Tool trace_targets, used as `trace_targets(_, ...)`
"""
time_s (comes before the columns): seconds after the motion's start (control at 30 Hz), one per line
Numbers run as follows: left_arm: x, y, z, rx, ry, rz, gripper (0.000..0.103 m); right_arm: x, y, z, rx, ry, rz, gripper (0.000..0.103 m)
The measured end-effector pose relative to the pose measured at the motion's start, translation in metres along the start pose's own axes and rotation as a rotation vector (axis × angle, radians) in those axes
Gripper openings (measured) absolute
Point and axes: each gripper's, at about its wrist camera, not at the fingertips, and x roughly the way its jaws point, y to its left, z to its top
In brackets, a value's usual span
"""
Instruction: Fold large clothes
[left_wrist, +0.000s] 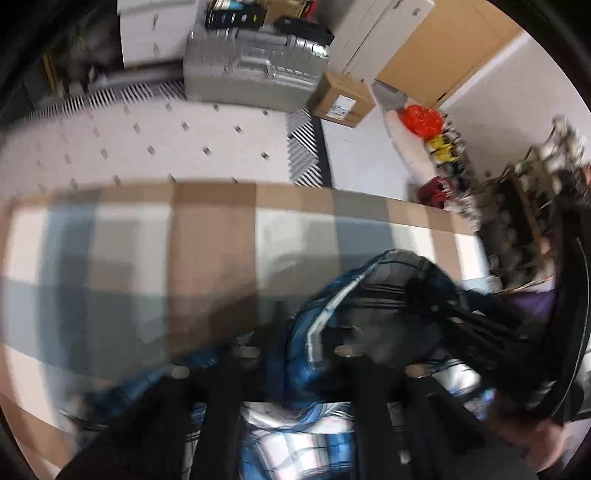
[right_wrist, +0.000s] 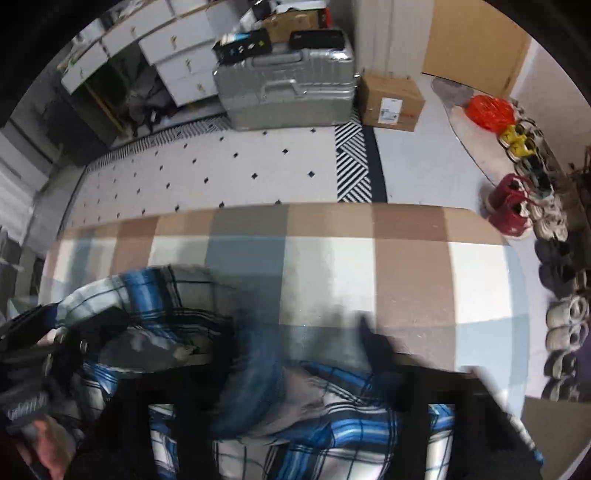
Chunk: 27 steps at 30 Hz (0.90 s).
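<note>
Both grippers clamp the plaid shirt (right_wrist: 303, 421): left gripper (left_wrist: 295, 354) fully closed, right gripper (right_wrist: 295, 354) part-closed

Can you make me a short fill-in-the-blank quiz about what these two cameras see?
1. The crumpled plaid shirt is mainly white and ____.
2. It lies on a table covered by a ____ cloth of tan, white and grey-blue squares.
3. Beyond the table, a ribbed ____ hard-shell suitcase lies on the floor.
4. Beside the suitcase sits a closed brown ____ box.

Missing words: blue; checked; silver; cardboard
</note>
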Motion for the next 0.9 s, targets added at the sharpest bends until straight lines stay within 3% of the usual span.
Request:
trace_targets(0.13,-0.022,-0.003,-0.019,-0.015,-0.053,0.014,0.001,-0.018,0.011,-0.016,-0.061,-0.072,-0.018,0.006)
trace_targets(0.37,-0.08,-0.034,-0.069,0.015,-0.167,-0.016,0.001,-0.098,0.033,-0.079,-0.2,-0.318,-0.112,0.004)
trace_targets(0.5,-0.129,-0.049,-0.113,0.04,-0.263,-0.047,0.001,-0.149,0.036,-0.118,-0.204,-0.424,-0.113,0.003)
trace_targets(0.67,-0.171,-0.042,-0.182,0.021,-0.324,-0.156,0.001,-0.211,0.039,-0.19,-0.223,-0.532,-0.081,0.003)
trace_targets(0.77,-0.176,-0.036,-0.226,0.013,-0.355,-0.205,0.001,-0.231,0.035,-0.25,-0.195,-0.594,-0.07,0.003)
trace_targets(0.9,-0.157,-0.026,-0.273,-0.028,-0.321,-0.238,0.001,-0.227,0.027,-0.316,-0.107,-0.615,-0.04,0.003)
